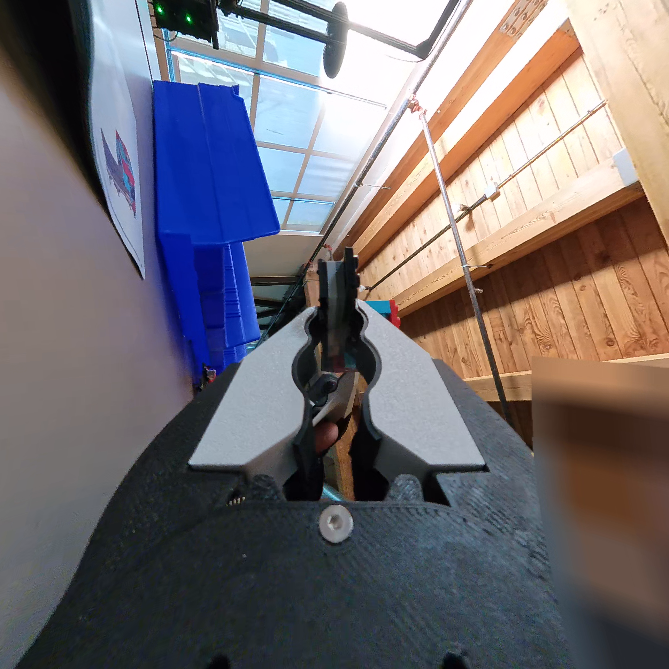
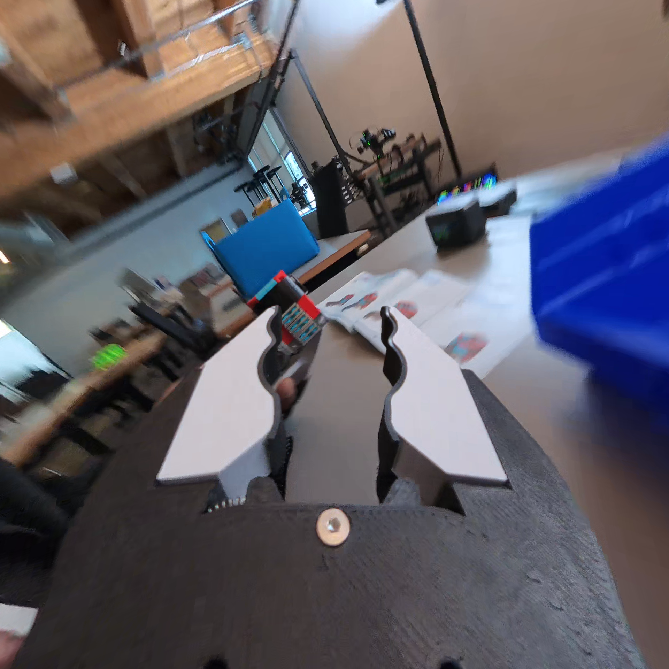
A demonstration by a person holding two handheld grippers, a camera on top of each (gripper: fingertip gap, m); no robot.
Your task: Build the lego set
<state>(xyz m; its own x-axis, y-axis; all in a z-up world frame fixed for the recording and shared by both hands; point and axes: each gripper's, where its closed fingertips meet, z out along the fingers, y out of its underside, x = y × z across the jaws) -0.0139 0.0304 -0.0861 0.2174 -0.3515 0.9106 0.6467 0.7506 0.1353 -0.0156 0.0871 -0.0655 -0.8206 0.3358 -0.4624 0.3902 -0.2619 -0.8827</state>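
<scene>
In the left wrist view my left gripper (image 1: pixel 338 309) is shut on a partly built lego model (image 1: pixel 336 289), raised off the table. The model shows black and grey parts between the fingertips, and a teal and red part (image 1: pixel 383 309) juts out behind the right finger. In the right wrist view my right gripper (image 2: pixel 331 311) is open and empty. The same model (image 2: pixel 298 315), red, teal and black, sits just past its left fingertip and not between the jaws. Part of the left gripper (image 2: pixel 295 369) and a fingertip show below the model.
Instruction sheets (image 2: pixel 405 307) lie on the table (image 2: pixel 452 260) beyond the right gripper; one also shows at the left of the left wrist view (image 1: pixel 121 173). Blue bins stand close by (image 2: pixel 597 271) (image 1: pixel 210 163). A black box (image 2: pixel 456 226) sits farther back. The tips of one gripper are about 7 centimetres away from the tips of the other.
</scene>
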